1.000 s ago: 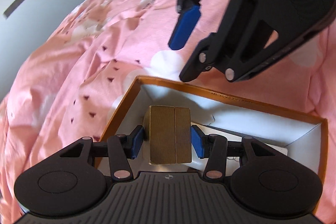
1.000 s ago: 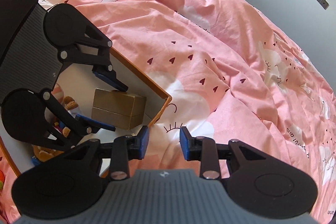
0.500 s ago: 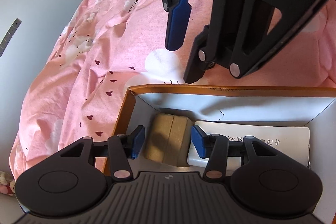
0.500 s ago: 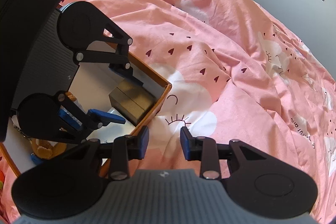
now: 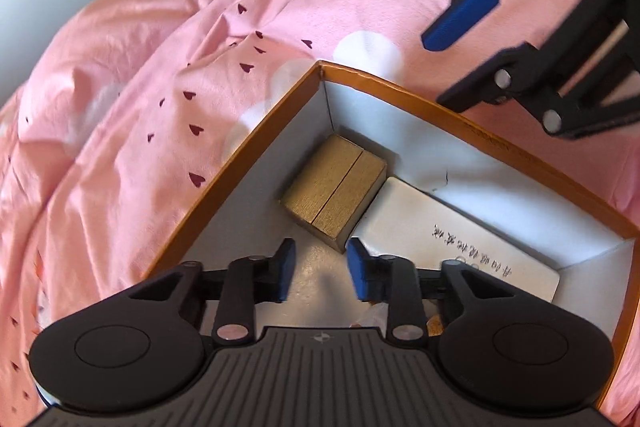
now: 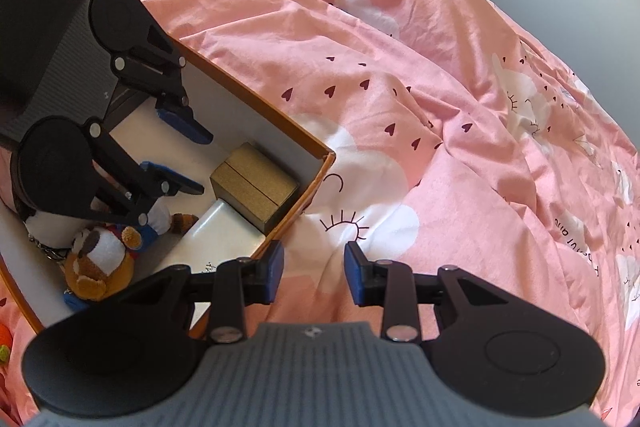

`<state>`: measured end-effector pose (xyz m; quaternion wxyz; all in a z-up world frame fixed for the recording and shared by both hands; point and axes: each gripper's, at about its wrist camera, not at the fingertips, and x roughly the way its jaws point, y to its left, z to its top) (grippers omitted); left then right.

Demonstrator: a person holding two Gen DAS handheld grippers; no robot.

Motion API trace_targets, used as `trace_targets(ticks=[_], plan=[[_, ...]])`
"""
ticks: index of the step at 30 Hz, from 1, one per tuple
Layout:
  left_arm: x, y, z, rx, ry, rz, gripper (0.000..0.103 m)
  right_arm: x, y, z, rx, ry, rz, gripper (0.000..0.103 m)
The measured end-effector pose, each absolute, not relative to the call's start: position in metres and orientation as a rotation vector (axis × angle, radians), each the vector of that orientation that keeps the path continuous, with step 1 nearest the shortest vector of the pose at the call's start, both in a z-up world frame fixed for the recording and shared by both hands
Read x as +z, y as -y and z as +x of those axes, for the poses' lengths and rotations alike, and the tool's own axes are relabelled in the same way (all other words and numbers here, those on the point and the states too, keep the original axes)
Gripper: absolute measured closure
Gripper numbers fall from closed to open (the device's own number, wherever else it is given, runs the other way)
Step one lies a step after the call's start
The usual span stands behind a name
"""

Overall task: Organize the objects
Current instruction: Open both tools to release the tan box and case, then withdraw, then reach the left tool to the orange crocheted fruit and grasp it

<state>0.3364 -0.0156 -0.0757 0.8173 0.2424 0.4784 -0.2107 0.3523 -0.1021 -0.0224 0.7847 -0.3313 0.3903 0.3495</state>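
A small gold box lies in the far corner of an orange-rimmed cardboard box with white inner walls, beside a white flat packet with black print. My left gripper is open and empty just above and behind the gold box, apart from it. In the right wrist view the gold box sits in the same corner, with the left gripper over the carton. My right gripper is open and empty over the pink duvet, outside the carton's corner.
A plush bear toy and a white-and-blue plush lie in the carton. The pink heart-and-cloud duvet covers the whole bed around it. A grey wall stands behind the bed.
My left gripper let go of the gold box, which now rests in the carton's corner, and has drawn back from it. My right gripper stayed open over the duvet.
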Motion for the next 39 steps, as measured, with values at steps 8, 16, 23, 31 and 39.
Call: trace_targets(ticks=[8, 16, 23, 31, 39], plan=[[-0.077, 0.019, 0.341, -0.461, -1.013, 0.424, 0.083, -0.026, 0.100, 0.352, 0.745, -0.865, -0.726, 0.068], [-0.064, 0.012, 0.331, -0.432, -0.996, 0.422, 0.082, -0.024, 0.099, 0.350, 0.739, -0.865, -0.731, 0.068], [-0.026, -0.001, 0.294, -0.393, -0.936, 0.394, 0.082, -0.008, 0.098, 0.334, 0.749, -0.839, -0.731, 0.066], [0.017, -0.015, 0.230, -0.308, -0.842, 0.293, 0.082, 0.014, 0.094, 0.291, 0.788, -0.793, -0.686, 0.060], [0.027, -0.036, 0.159, -0.208, -0.886, 0.083, 0.082, 0.017, 0.105, 0.226, 0.863, -0.786, -0.482, 0.059]])
